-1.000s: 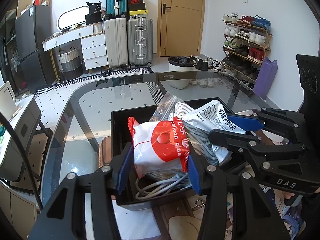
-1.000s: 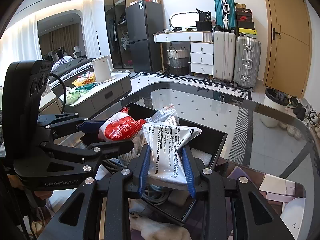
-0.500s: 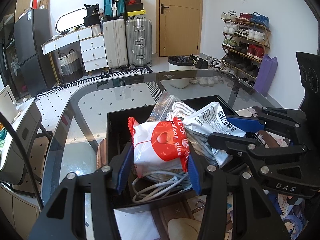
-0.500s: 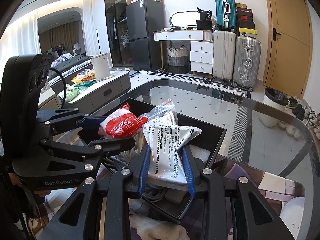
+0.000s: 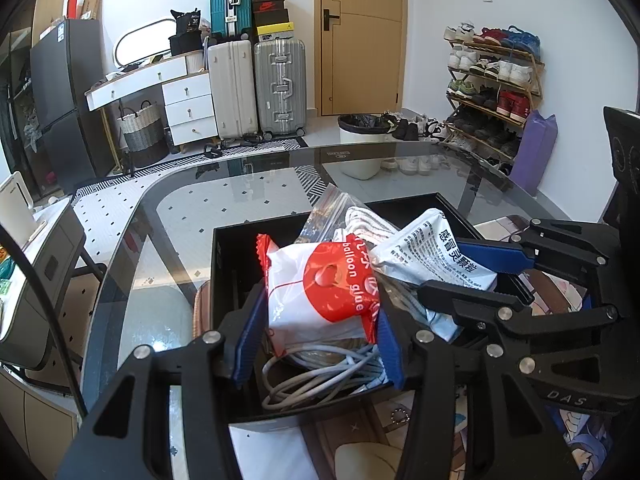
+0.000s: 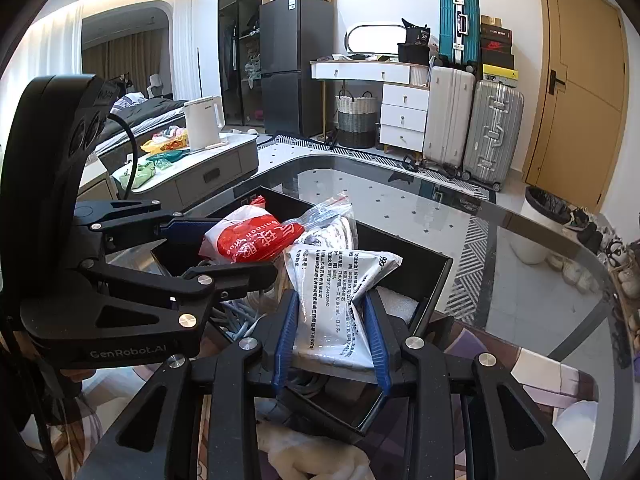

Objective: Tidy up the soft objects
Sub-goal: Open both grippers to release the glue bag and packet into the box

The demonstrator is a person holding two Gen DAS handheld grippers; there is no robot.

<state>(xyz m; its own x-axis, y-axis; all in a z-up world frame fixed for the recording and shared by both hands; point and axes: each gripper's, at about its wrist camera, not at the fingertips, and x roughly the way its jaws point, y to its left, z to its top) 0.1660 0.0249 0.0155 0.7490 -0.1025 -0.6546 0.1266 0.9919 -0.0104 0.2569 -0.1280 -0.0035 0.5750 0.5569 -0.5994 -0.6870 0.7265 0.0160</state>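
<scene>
A black box [image 5: 224,280] sits on the glass table, filled with grey cables [image 5: 320,372] and a clear zip bag [image 5: 352,216] of white cord. My left gripper [image 5: 320,308] is shut on a red and white packet [image 5: 320,292] marked "balloon glue", held just above the cables. My right gripper [image 6: 332,304] is shut on a white packet with black print [image 6: 332,300], held over the same box [image 6: 420,276]. The two packets hang side by side, nearly touching. Each view shows the other gripper: the right gripper [image 5: 480,276] at the right, the left gripper [image 6: 240,248] at the left.
The glass table [image 5: 180,208] curves away past the box. A white sheet [image 5: 272,456] and a printed mat [image 5: 580,432] lie at the near edge, with a pale cloth [image 6: 316,460] beside them. Suitcases, drawers and a shoe rack stand far behind.
</scene>
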